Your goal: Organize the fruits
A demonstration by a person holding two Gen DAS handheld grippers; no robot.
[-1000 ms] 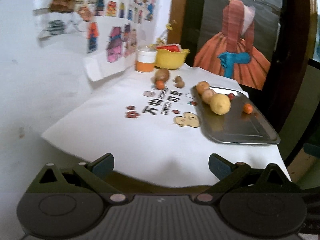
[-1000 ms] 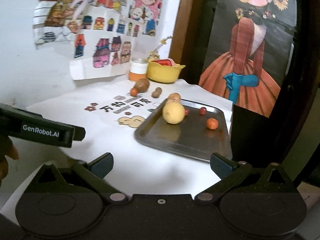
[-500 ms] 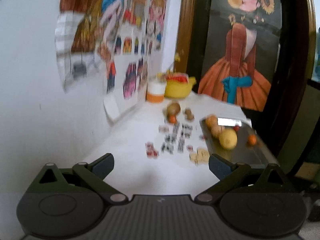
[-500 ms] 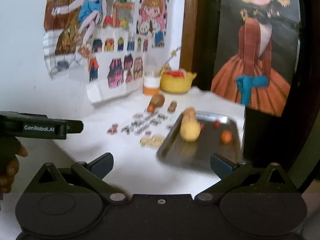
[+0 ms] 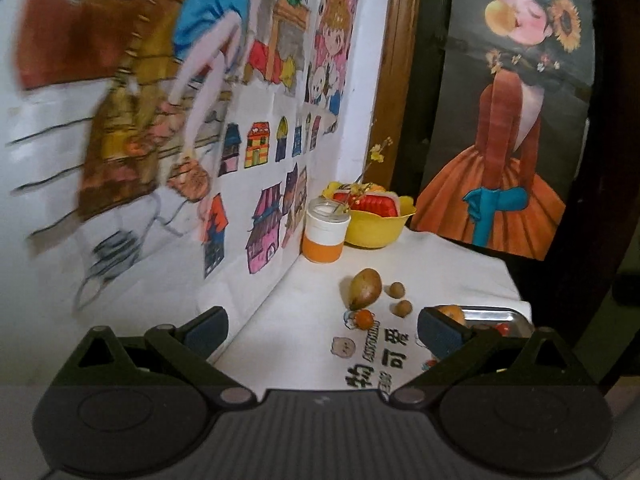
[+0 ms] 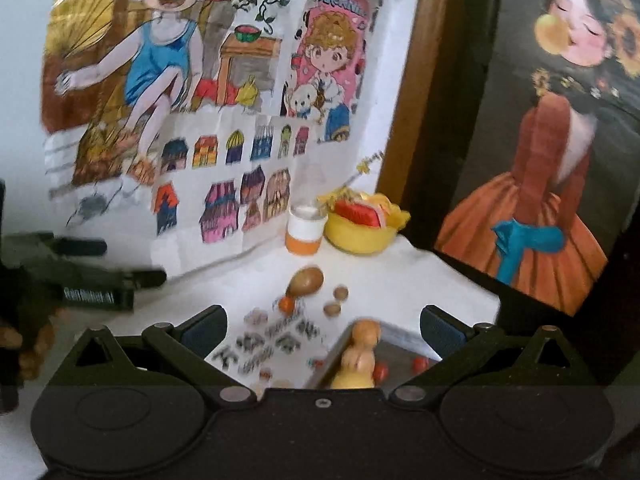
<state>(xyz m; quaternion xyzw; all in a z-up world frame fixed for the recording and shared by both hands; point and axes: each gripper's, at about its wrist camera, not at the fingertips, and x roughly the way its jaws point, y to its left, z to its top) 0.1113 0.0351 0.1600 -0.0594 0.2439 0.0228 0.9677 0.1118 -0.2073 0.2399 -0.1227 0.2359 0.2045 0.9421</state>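
Both hand-held grippers point(image 5: 322, 326) point(image 6: 322, 326) gape empty; metal tray point(image 6: 396, 350) holds yellow fruits point(image 6: 358, 356), yellow bowl point(image 5: 374, 228) red items.

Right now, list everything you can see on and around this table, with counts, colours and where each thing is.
Tray: one, metal, table's right side, mostly hidden by the grippers.
Fruit on tray: yellow and tan pieces in a row, small red ones beside; blurred, count unclear.
Large brown fruit: one, on the tablecloth left of the tray.
Small brown fruits: two, right of it.
Small orange fruit: one, in front of the brown fruit.
Yellow bowl: one, back corner, red item inside.
Jar: one, white over orange, left of the bowl.
Tablecloth: white, printed.
Drawings: coloured, on the wall.
Left gripper: open, empty.
Right gripper: open, empty.
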